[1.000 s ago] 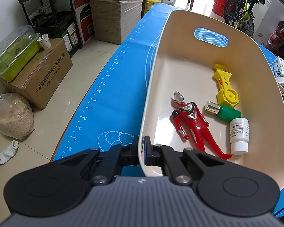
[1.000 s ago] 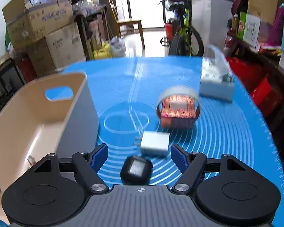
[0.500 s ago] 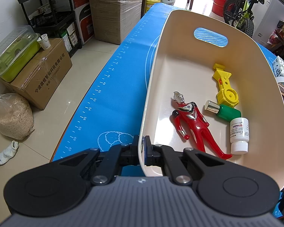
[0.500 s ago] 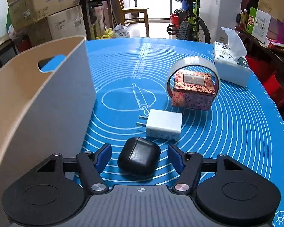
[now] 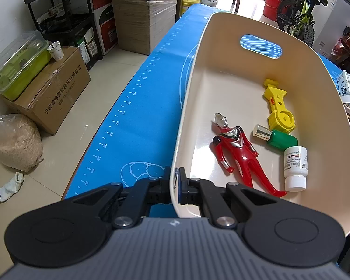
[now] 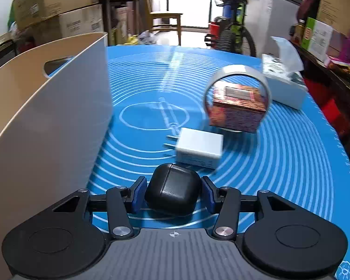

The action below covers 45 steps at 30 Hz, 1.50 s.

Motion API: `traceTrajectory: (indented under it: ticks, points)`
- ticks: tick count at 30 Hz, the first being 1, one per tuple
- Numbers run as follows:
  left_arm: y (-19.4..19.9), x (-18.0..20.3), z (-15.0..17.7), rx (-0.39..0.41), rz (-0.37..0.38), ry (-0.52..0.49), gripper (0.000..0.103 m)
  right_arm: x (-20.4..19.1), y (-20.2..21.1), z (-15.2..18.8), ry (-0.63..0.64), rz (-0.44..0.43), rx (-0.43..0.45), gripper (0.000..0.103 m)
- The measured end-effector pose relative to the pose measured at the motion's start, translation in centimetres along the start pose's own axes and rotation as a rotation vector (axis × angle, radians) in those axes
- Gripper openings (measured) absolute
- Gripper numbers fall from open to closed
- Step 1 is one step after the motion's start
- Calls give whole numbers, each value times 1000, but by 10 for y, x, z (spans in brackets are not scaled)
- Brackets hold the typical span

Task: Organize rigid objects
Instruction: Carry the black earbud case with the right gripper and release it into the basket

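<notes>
Closing around a black earbud case (image 6: 172, 194), the right tongs (image 6: 172, 194) have dropped onto the blue mat (image 6: 280, 163) and narrowed sharply since a moment ago, so their blue pads (image 6: 137, 194) now sit against or just beside the case's two sides; whether they already press it cannot be told. The case lies on the surface just beside the cream bin (image 6: 49, 126), on its right. Beyond the case lie a white charger (image 6: 199, 148), then a tape ring (image 6: 238, 100) around a patterned box (image 6: 238, 110). The left tongs (image 5: 175, 185), unchanged, are pinching the bin's near rim (image 5: 175, 179), steadying it. Inside the bin are a red figure (image 5: 238, 150), a yellow toy (image 5: 278, 108), a green bottle (image 5: 276, 137) and a white pill bottle (image 5: 295, 165). Judged from this, the case is next to go into the bin.
</notes>
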State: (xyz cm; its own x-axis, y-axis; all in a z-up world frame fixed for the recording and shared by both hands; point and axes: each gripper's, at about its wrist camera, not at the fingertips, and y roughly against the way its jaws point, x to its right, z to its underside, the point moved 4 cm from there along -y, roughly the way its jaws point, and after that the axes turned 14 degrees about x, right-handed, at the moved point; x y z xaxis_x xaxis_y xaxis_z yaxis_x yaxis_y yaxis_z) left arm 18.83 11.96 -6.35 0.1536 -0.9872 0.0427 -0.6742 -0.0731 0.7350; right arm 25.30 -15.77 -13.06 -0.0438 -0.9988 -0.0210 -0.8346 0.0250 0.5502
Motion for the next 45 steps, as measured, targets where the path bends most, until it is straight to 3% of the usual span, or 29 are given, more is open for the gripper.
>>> traceTrajectory:
  ticks: [12,18,24,31,36,45]
  points:
    - [0,1,1,0,2,5,6,14,38,-37,-91,19,174,55]
    - [0,1,1,0,1,4,6,4,70,-65,-115,-40,290,55]
    - [0,1,1,0,1,4,6,-25,91,-82,-92,-150,330,55]
    - [0,1,1,0,1,5,6,-73,102,-84,8,-278,300,55]
    - [0,1,1,0,1,4,6,-110,104,-74,125,-340,229,55]
    - [0,1,1,0,1,4,6,-145,97,-42,249,-364,64,55]
